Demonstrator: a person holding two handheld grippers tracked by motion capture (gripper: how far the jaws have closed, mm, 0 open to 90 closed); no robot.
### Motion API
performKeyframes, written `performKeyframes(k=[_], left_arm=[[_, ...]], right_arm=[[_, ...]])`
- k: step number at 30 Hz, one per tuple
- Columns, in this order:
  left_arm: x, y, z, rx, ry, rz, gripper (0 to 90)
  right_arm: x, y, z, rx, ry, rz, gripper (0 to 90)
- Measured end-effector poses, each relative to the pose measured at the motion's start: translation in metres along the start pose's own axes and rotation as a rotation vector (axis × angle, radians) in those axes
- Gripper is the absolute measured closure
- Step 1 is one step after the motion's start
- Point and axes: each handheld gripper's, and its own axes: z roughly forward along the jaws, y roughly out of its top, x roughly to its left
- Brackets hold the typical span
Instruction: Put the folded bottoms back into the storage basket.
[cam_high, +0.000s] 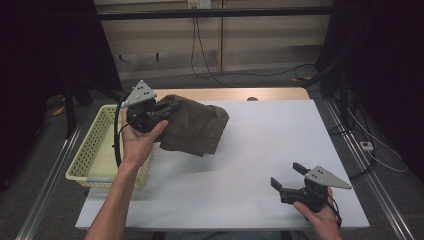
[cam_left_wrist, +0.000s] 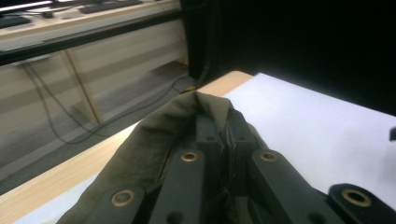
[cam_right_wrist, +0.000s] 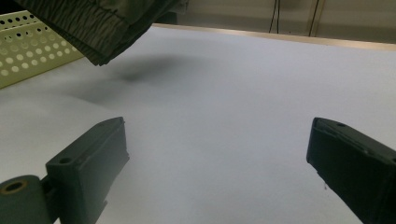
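Folded olive-green cloth garment (cam_high: 192, 127) hung clear of the white table sheet (cam_high: 260, 150), pinched at its left edge by the left gripper (cam_high: 162, 111), jaws pressed together on the fabric. Pale yellow perforated plastic basket (cam_high: 95, 150) sat just left of that hand, below the cloth's near edge. Right gripper (cam_high: 286, 176) rested well apart at the near right corner, jaws spread, holding nothing. Left hand was plainly the nearer to the basket.
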Motion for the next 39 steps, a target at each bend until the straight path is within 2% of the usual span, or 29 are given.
performKeyframes(k=[6,18,28,31,33,39], left_arm=[[0.002,0.004,-0.01,-0.028,-0.001,0.004,87.0],[0.002,0.013,-0.038,-0.081,0.033,0.029,87.0],[0.001,0.022,-0.056,-0.119,0.027,0.019,87.0],[0.0,0.023,-0.063,-0.127,0.038,0.03,87.0],[-0.001,0.022,-0.065,-0.116,0.053,0.027,87.0],[-0.003,0.02,-0.071,-0.111,0.057,0.043,87.0]], right_arm=[[0.0,0.0,0.001,0.001,0.001,-0.001,5.0],[0.0,0.0,0.0,-0.003,0.002,0.001,4.9],[-0.001,0.001,0.001,-0.005,-0.007,0.002,4.9],[0.0,0.001,0.001,-0.005,-0.004,-0.002,4.9],[0.0,0.001,0.002,-0.005,-0.005,-0.002,4.9],[0.0,0.001,0.001,-0.006,-0.013,0.001,4.9]])
